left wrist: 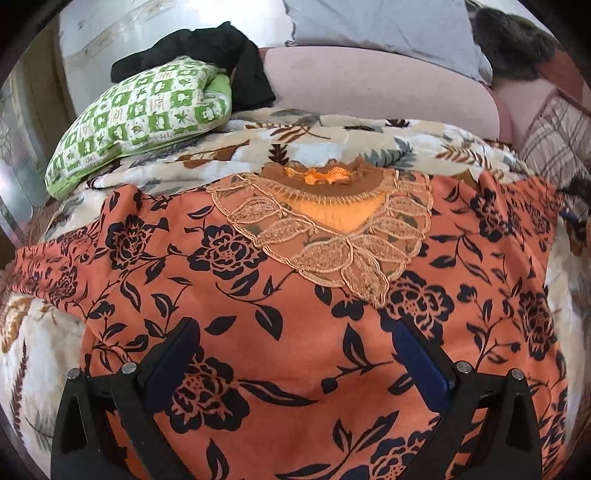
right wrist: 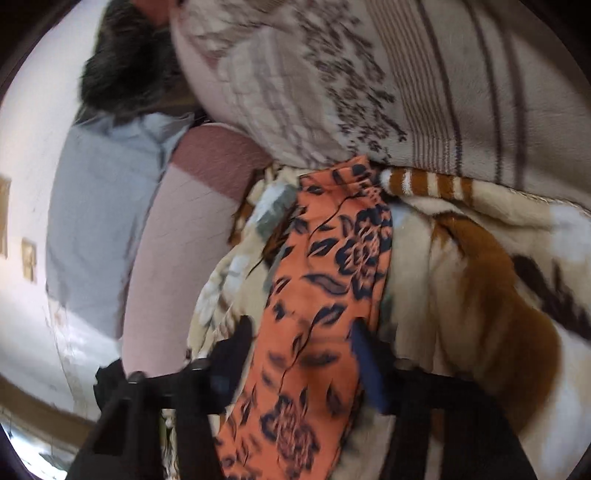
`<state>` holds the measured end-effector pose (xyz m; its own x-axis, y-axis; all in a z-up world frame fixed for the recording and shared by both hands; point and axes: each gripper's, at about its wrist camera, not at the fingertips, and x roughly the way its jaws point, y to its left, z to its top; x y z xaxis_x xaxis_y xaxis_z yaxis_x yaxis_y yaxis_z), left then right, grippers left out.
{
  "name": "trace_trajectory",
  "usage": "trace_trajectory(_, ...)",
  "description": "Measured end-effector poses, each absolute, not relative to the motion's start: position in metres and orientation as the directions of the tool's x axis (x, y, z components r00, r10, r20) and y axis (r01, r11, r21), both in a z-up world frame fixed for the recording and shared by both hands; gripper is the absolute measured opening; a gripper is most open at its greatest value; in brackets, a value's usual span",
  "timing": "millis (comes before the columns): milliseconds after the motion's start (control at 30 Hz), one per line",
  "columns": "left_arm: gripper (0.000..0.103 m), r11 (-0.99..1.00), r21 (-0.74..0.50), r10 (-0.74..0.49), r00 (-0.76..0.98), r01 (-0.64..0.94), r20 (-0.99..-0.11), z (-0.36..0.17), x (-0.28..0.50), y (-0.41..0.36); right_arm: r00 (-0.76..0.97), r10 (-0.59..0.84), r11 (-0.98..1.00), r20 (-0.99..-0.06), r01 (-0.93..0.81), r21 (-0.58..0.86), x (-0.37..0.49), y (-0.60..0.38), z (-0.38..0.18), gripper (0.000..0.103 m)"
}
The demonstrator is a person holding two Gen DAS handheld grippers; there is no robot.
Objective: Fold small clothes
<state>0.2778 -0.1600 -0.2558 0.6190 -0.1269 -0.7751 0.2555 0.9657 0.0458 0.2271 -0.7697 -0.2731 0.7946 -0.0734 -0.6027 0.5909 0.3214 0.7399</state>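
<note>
An orange top with black flowers (left wrist: 295, 266) lies spread flat on a floral blanket (left wrist: 332, 140), its lace collar (left wrist: 332, 236) towards the far side. My left gripper (left wrist: 295, 325) hovers over the top's lower middle, its jaws wide open and holding nothing. In the blurred right wrist view a narrow strip of the same orange cloth, a sleeve (right wrist: 332, 258), runs along the blanket (right wrist: 461, 258). My right gripper (right wrist: 302, 326) straddles this sleeve with its fingers apart, one on each side, and the cloth lies flat between them.
A green checked pillow (left wrist: 140, 118) with a black garment (left wrist: 221, 55) on it lies at the far left. A pink bolster (left wrist: 369, 85) and a grey pillow (left wrist: 369, 22) line the back. A striped beige blanket (right wrist: 406, 74) is piled just beyond the sleeve's end.
</note>
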Motion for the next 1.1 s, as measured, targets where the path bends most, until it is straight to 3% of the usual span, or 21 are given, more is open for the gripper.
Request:
trace_trajectory(167,0.103,0.969,0.049,-0.119,0.629,0.243,-0.768,-0.255,0.279,-0.157,0.719,-0.138,0.342,-0.681,0.680,0.649,0.244,-0.774,-0.278,0.047)
trace_trajectory(500,0.103,0.972,0.054,-0.099,0.609,0.229,-0.787,-0.260,0.287,-0.156,0.640,-0.209,0.346,-0.739,0.756,0.556,0.246,-0.771,-0.287,0.047)
trace_trajectory(600,0.103,0.971,0.058,-0.097,0.600,0.233,-0.794,-0.262,0.287,-0.158,0.667,-0.209,0.346,-0.715,0.734,0.584,0.254,-0.774,-0.291,0.044)
trace_trajectory(633,0.103,0.970,0.060,-0.096,0.600,0.234,-0.794,-0.262,0.287,-0.158,0.673,-0.210,0.341,-0.709,0.731,0.591,0.257,-0.776,-0.292,0.037)
trace_trajectory(667,0.103,0.970,0.064,-0.093,0.601,0.234,-0.794,-0.261,0.287,-0.157,0.681,-0.216,0.334,-0.700,0.725,0.602,0.258,-0.778,-0.292,0.020)
trace_trajectory(700,0.103,0.971,0.064,-0.092,0.602,0.232,-0.793,-0.261,0.287,-0.157,0.694,-0.212,0.328,-0.688,0.714,0.618,0.259,-0.780,-0.293,0.011)
trace_trajectory(867,0.103,0.980,0.035,-0.094,0.607,0.197,-0.790,-0.253,0.288,-0.140,0.780,-0.209,0.339,-0.590,0.624,0.704,0.245,-0.768,-0.277,0.008)
trace_trajectory(1100,0.103,0.996,0.001,-0.052,0.627,0.084,-0.778,-0.233,0.300,-0.095,0.893,-0.091,0.504,-0.440,0.423,0.753,0.232,-0.677,-0.197,0.008)
